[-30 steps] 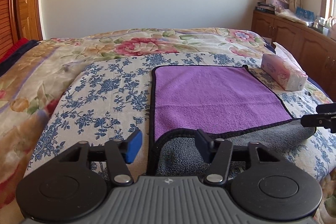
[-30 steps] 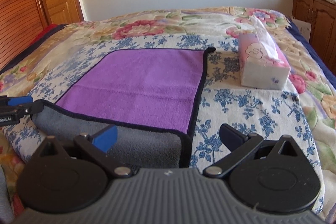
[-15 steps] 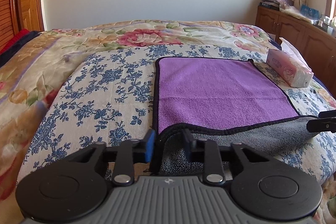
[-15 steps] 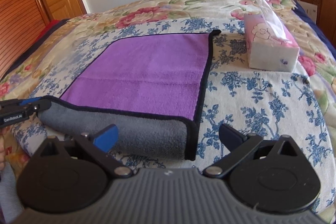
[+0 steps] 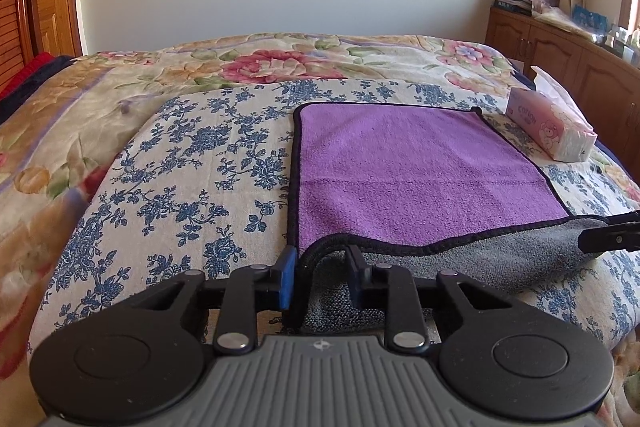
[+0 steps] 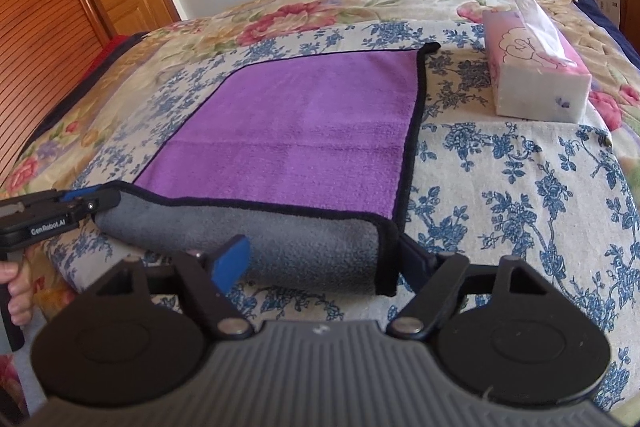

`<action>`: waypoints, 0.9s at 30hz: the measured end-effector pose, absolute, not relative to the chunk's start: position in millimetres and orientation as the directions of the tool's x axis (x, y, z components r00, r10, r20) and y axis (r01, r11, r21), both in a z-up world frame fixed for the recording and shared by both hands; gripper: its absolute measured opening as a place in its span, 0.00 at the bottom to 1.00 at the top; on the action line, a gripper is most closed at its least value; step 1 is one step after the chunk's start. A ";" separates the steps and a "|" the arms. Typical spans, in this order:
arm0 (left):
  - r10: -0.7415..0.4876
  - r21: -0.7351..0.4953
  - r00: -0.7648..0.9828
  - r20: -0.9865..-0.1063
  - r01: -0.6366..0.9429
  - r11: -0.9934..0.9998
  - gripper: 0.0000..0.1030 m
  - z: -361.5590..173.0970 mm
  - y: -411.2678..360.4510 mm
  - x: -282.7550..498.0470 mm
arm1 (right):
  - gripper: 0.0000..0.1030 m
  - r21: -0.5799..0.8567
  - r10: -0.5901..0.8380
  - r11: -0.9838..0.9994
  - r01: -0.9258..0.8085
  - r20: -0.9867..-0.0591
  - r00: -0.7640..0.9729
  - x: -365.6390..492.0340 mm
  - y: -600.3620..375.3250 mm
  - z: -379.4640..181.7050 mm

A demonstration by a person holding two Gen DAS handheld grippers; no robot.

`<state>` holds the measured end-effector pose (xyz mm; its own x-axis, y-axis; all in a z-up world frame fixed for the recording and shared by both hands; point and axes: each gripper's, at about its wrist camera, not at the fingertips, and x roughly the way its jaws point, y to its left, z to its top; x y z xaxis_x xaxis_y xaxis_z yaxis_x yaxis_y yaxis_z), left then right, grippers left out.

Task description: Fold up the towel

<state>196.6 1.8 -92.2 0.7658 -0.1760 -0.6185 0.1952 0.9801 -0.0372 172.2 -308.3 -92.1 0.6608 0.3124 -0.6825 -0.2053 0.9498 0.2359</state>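
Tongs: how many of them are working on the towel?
2. The left tongs pinch the towel's near left corner; the right tongs straddle its near right corner, open.

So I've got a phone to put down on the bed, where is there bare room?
Free: blue-flowered cloth left of the towel, and the patch between the towel's right edge and the tissue box. Crowded: the near edge, with left gripper and right gripper.
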 end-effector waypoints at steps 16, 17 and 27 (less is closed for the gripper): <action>-0.185 -0.031 0.750 -0.635 0.214 0.976 0.08 -94.7 -1.2 197.0 | 0.22 0.224 0.293 0.956 -0.190 -0.685 0.667 176.1 -315.2 -92.3; -0.191 -0.032 0.751 -0.633 0.220 0.975 0.07 -94.5 -1.5 196.5 | 0.22 0.222 0.292 0.956 -0.190 -0.684 0.669 175.9 -315.6 -92.0; -0.216 -0.037 0.764 -0.608 0.245 0.969 0.06 -87.7 -5.1 192.4 | 0.10 0.192 0.282 0.959 -0.207 -0.686 0.671 176.5 -313.4 -90.6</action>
